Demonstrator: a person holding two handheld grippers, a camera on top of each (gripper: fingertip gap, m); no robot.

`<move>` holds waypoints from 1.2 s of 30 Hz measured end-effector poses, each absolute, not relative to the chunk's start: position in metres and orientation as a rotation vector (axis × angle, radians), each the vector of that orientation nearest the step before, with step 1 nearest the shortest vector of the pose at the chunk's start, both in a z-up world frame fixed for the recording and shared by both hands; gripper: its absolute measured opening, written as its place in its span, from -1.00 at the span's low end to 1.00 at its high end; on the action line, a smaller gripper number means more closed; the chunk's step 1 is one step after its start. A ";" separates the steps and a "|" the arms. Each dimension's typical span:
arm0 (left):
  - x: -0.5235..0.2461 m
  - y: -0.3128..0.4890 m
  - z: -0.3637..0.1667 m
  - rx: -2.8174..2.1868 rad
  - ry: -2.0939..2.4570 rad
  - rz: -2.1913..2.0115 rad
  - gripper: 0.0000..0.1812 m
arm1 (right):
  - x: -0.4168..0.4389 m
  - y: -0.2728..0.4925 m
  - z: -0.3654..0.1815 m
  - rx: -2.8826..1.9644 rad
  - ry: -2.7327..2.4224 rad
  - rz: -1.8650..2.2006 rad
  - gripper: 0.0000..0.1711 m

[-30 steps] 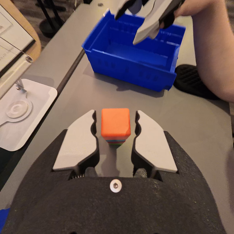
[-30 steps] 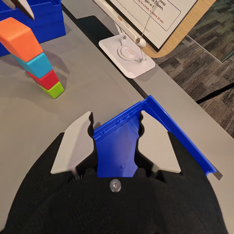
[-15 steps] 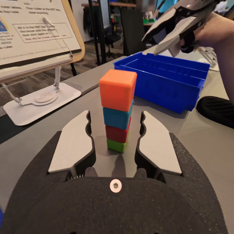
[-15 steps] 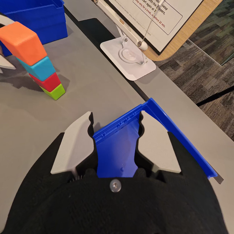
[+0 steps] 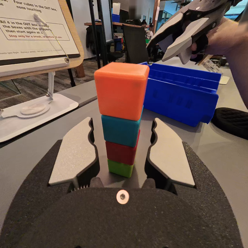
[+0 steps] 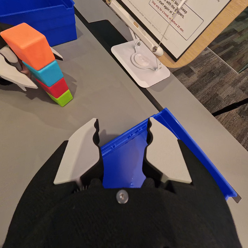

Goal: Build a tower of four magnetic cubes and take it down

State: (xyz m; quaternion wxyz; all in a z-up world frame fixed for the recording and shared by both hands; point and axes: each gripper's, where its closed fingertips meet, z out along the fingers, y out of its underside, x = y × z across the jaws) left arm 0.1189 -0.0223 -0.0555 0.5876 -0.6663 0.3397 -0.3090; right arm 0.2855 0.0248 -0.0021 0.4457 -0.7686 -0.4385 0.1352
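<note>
A smooth grey tabletop (image 5: pixel 221 161) carries the whole scene, with patterned dark carpet beyond its edge and a blurred office of chairs and desks farther back. On it stands one tower of four magnetic cubes with rounded edges, stacked upright: a lime-green plastic cube (image 5: pixel 120 169) at the bottom touching the table, a dark red plastic cube (image 5: pixel 121 153) on it, a teal-blue plastic cube (image 5: pixel 120 130) third, and a bright orange plastic cube (image 5: pixel 120 91) on top. Two blue plastic bins are in view: one blue open-topped bin (image 5: pixel 179 99) behind and to the right of the tower in the left wrist view, and a second blue bin (image 6: pixel 124 165) directly under the right gripper in the right wrist view. One white-based stand holding a printed instruction board (image 5: pixel 33 107) sits at the table's far side, and one black mesh pad (image 5: pixel 233 120) lies beside the first bin

The left gripper (image 5: pixel 121 124), black-bodied with two grey fingers, has its jaws spread wide on either side of the tower, level with the teal cube and touching nothing. The right gripper (image 6: pixel 122 124), one of the same kind held in a person's hand, hangs released over its bin's corner, empty
</note>
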 end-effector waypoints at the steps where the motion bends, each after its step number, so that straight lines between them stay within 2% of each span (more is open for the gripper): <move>1: 0.119 -0.021 -0.054 -1.549 0.780 -0.737 -0.09 | 0.285 0.025 -0.002 -1.901 -1.087 0.336 -0.18; 6: 0.120 -0.020 -0.052 -1.533 0.771 -0.803 -0.23 | 0.283 0.026 -0.003 -1.902 -1.091 0.342 -0.18; 15: 0.128 -0.022 -0.056 -1.517 0.823 -0.832 -0.28 | 0.282 0.026 -0.006 -1.910 -1.098 0.341 -0.19; 19: 0.127 -0.023 -0.055 -1.507 0.818 -0.845 -0.43 | 0.280 0.026 -0.009 -1.920 -1.111 0.337 -0.19; 29: 0.132 -0.033 -0.056 -1.498 0.860 -0.870 -0.43 | 0.272 0.023 -0.012 -1.916 -1.141 0.337 -0.19; 36: 0.133 -0.041 -0.056 -1.491 0.874 -0.877 -0.44 | 0.259 0.013 0.006 -1.828 -1.170 0.355 -0.20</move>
